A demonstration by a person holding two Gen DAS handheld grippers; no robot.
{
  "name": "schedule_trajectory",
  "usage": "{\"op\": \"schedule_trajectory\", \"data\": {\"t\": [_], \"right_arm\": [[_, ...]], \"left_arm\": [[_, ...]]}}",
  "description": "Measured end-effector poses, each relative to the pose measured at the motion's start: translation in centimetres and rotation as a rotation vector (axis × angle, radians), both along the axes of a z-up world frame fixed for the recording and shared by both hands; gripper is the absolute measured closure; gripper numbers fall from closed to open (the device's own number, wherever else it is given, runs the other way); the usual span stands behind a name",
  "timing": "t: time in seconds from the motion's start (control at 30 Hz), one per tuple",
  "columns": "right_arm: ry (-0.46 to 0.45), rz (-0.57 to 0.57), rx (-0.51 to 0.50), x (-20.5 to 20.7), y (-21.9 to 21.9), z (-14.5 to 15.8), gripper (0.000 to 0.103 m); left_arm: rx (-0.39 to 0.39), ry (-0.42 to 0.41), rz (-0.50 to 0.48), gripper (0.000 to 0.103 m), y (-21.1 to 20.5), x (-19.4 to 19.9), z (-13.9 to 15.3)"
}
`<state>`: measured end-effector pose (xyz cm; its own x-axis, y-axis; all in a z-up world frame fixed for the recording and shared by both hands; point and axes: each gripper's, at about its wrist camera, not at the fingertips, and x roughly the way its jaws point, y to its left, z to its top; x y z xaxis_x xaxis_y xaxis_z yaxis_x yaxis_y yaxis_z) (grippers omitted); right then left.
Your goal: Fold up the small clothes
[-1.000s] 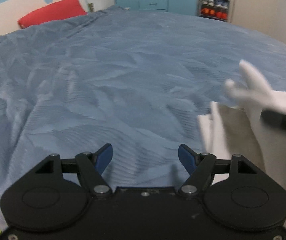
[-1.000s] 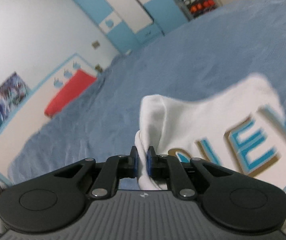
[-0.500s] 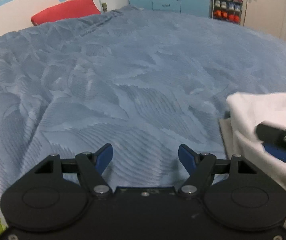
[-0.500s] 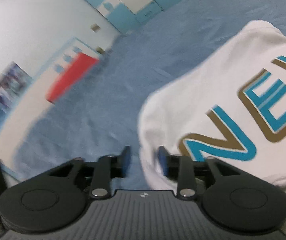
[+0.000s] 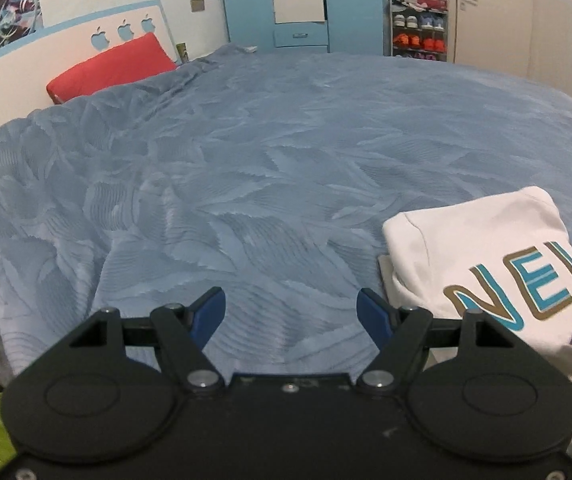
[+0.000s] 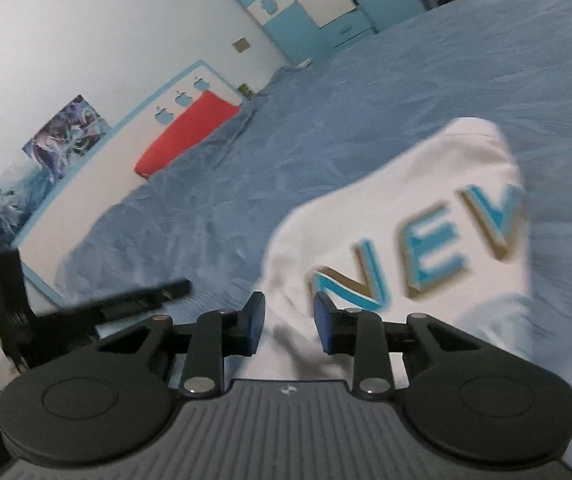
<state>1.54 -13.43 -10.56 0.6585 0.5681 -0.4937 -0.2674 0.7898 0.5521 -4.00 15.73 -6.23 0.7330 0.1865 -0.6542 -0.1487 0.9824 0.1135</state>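
The bedspread was blue cloth, matt, woven in a ribbed leaf relief and creased. The shirt was smooth white cloth with flat teal and gold print. The left gripper was matt black plastic with blue pads and bright metal pivots; the right gripper likewise, its housing ribbed. The pillow was matt red cloth.

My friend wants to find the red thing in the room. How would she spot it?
Start at the big bed with the blue bedspread. Follow it to the white headboard with apple-shaped cutouts, at its far left end. The red pillow leans against that board, the only bright red thing on the bed.
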Motion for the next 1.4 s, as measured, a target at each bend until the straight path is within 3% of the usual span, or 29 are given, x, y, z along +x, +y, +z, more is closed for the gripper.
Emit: {"op": "schedule_trajectory", "data": {"t": [0.17, 0.23, 0.3, 0.43, 0.57, 0.6, 0.63, 0.67, 0.83, 0.97, 1.13, 1.23, 1.33, 1.4], "right_arm": [[0.027, 0.053, 0.019, -0.1, -0.1, -1.2, 0.064], [-0.010, 0.090, -0.064, 0.1, 2.0, -0.6, 0.055], [-0.058, 0.055, -0.178, -0.4, 3.4, 0.0, 0.054], [-0.080, -0.003, -0.233, -0.9, 3.0, 0.4, 0.045], [-0.032, -0.029, -0.269, -0.2, 2.7, -0.6, 0.040], [-0.002, -0.020, -0.270, 0.0, 2.6, -1.1, 0.045], [0.023, -0.004, -0.259, 0.2, 2.6, -1.6, 0.088], [0.028, 0.027, -0.212, 0.2, 2.5, -2.1, 0.098], [0.011, 0.020, -0.154, -0.1, 2.6, -1.7, 0.099], [-0.025, 0.100, -0.082, -0.2, 4.5, -0.5, 0.099], [-0.041, 0.211, -0.063, 0.7, 9.1, -0.1, 0.099], [-0.008, 0.263, -0.103, 0.9, 11.2, -1.5, 0.099], [0.078, 0.303, -0.134, 0.9, 12.2, -4.7, 0.097], [0.096, 0.294, -0.105, 0.9, 11.7, -5.5, 0.095]], "left_arm": [[0.015, 0.020, -0.014, 0.029, -0.9, -0.6, -0.1], [0.019, 0.029, -0.016, 0.029, -1.1, -0.6, -0.1], [0.023, 0.037, -0.015, 0.029, -1.3, -0.8, -0.3], [0.015, 0.056, -0.019, 0.029, -1.2, -1.1, -0.7], [0.004, 0.075, -0.043, 0.029, -2.1, -1.2, -1.2], [-0.007, 0.078, -0.050, 0.029, -2.3, -1.3, -1.3], [-0.023, 0.084, -0.057, 0.029, -2.5, -1.3, -1.4], [-0.039, 0.094, -0.064, 0.029, -2.7, -1.3, -1.5], [-0.018, 0.121, -0.092, 0.029, -3.0, -1.8, -1.4], [0.022, 0.125, -0.061, 0.028, -0.9, -2.8, -0.4], [0.036, 0.128, 0.004, 0.029, 1.7, -3.6, 0.3], [0.029, 0.131, 0.007, 0.029, 2.4, -4.1, 0.5], [0.026, 0.149, 0.005, 0.029, 2.4, -4.1, 0.0], [0.014, 0.162, 0.001, 0.029, 2.2, -4.1, -0.4]]}}
